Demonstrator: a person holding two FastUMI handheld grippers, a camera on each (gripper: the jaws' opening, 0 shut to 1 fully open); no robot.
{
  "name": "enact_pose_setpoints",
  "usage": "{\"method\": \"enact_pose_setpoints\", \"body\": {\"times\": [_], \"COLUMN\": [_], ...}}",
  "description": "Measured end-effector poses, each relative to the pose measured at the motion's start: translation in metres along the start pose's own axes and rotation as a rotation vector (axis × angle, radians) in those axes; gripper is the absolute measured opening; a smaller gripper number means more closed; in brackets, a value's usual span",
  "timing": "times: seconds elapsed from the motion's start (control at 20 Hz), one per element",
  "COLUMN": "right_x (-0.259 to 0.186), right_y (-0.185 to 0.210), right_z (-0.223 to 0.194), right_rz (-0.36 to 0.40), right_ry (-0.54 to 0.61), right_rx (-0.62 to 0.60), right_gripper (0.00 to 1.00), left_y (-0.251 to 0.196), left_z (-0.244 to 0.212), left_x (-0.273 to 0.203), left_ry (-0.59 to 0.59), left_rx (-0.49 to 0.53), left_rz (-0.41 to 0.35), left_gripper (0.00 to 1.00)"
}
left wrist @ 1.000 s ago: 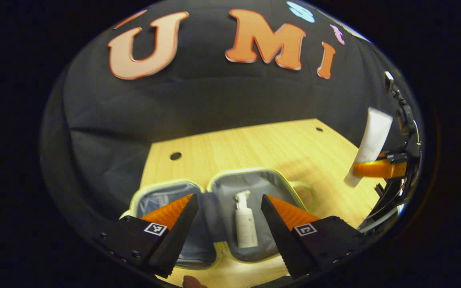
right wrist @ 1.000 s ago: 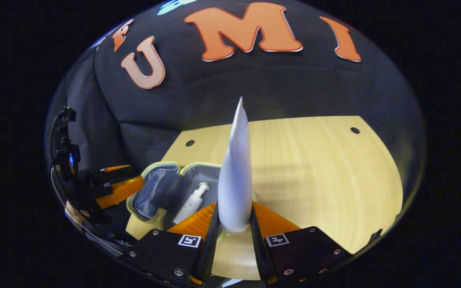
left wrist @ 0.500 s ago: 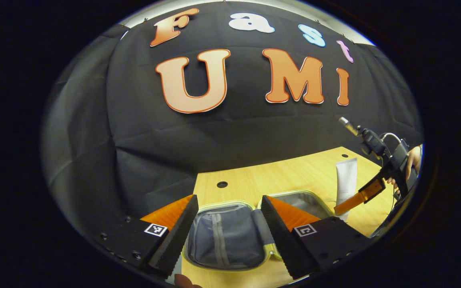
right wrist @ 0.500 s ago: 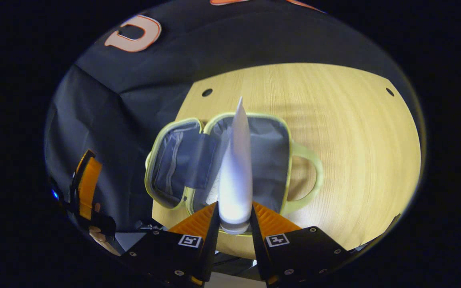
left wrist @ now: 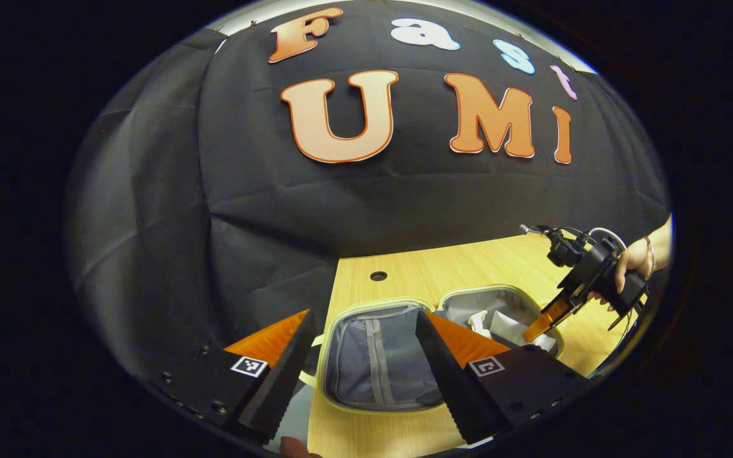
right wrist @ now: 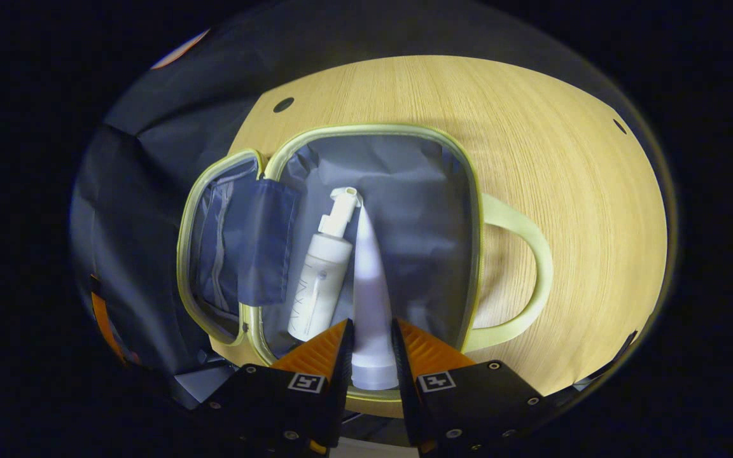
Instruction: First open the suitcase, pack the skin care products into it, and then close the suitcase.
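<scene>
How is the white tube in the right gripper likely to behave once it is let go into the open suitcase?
The tube, clamped near its cap end by the right gripper, tapers to a flat crimp, so it will probably lie flat, not roll. It looks soft-walled, so it likely dents. It may settle against the pump bottle.

A pale wooden table, pierced by a small round hole toward eleven o'clock, stood against a creased black cloth wall under warm, uneven light.

suitcase: pale yellow-green trim and handle, grey lining | tube: white | pump bottle: white | worktop: light wood grain | wall: black cloth
</scene>
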State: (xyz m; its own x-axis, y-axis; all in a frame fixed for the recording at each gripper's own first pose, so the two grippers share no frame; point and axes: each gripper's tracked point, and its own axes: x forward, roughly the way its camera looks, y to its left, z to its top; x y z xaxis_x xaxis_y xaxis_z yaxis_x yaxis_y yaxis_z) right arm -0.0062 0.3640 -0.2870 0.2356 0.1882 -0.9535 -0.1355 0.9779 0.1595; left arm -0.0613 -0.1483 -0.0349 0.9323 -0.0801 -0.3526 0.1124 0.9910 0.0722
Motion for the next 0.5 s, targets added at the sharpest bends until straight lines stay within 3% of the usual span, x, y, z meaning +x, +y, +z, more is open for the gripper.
{"method": "enact_pose_setpoints", "body": {"times": [0.2,0.35,0.5], "right_x": [0.000,-0.009,-0.017], "right_y": [0.009,0.015,0.015], "right_z": [0.000,0.009,0.009], "right_rz": [0.019,0.038,0.039], "right_ry": [-0.021,-0.058,-0.089], "right_rx": [0.000,0.006,-0.005], "right_gripper": [0.40,0.47,1.00], "left_y": [0.001,0.003,0.013], "left_z": [0.001,0.002,-0.006], "left_x": [-0.002,-0.006,-0.009], "left_ry": [0.000,-0.001,0.012], "left_rx": [-0.009,-0.008,-0.040], "left_rz": [0.000,0.007,0.027], "left_gripper": [0.99,0.98,0.98]}}
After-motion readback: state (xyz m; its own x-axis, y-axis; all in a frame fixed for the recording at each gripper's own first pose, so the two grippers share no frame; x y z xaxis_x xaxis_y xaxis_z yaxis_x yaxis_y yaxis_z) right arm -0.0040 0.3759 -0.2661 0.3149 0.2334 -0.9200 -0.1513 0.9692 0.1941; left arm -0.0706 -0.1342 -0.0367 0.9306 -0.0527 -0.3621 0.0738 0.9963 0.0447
